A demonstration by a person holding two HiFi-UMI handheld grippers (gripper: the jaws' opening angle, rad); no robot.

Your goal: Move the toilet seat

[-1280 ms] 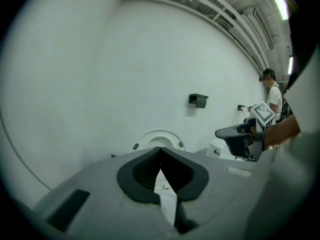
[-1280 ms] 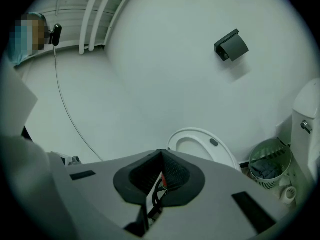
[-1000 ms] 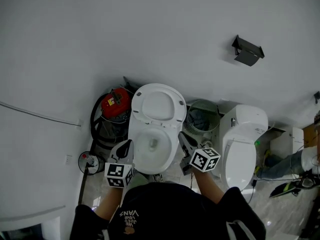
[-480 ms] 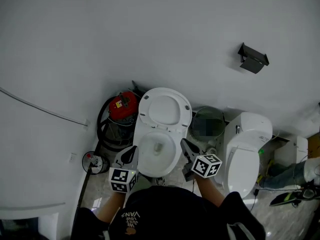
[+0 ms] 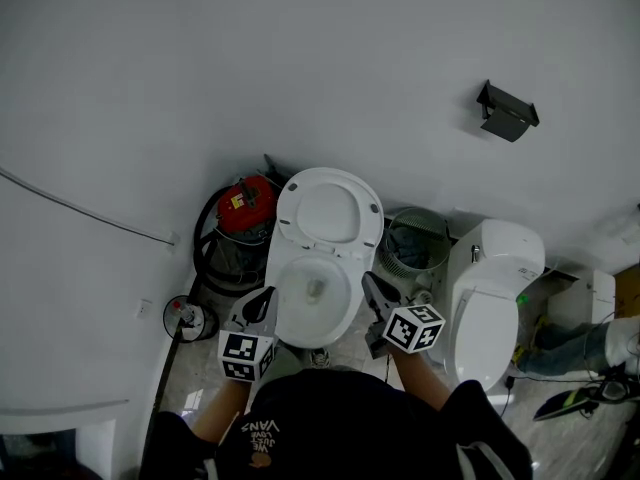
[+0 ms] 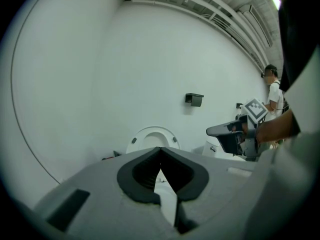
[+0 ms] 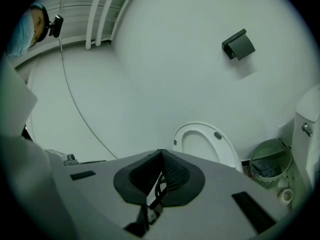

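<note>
The white toilet's seat (image 5: 328,211) stands raised against the wall above the open bowl (image 5: 312,290). My left gripper (image 5: 263,302) hovers by the bowl's front left rim and is shut with nothing in it. My right gripper (image 5: 372,288) is at the bowl's right rim, also shut and empty. In the left gripper view the shut jaws (image 6: 160,153) point toward the upright seat (image 6: 153,136), and the right gripper (image 6: 229,132) shows to the right. In the right gripper view the shut jaws (image 7: 161,155) lie below the raised seat (image 7: 202,142).
A red canister with a black hose (image 5: 243,206) stands left of the toilet. A mesh waste bin (image 5: 413,244) and a second toilet (image 5: 495,290) stand to the right. A dark holder (image 5: 507,111) hangs on the wall. Another person's legs (image 5: 588,334) show at far right.
The head view has drifted a little, so the toilet sits slightly further right in the picture. Both grippers stay shut beside the bowl, and the seat stays upright.
</note>
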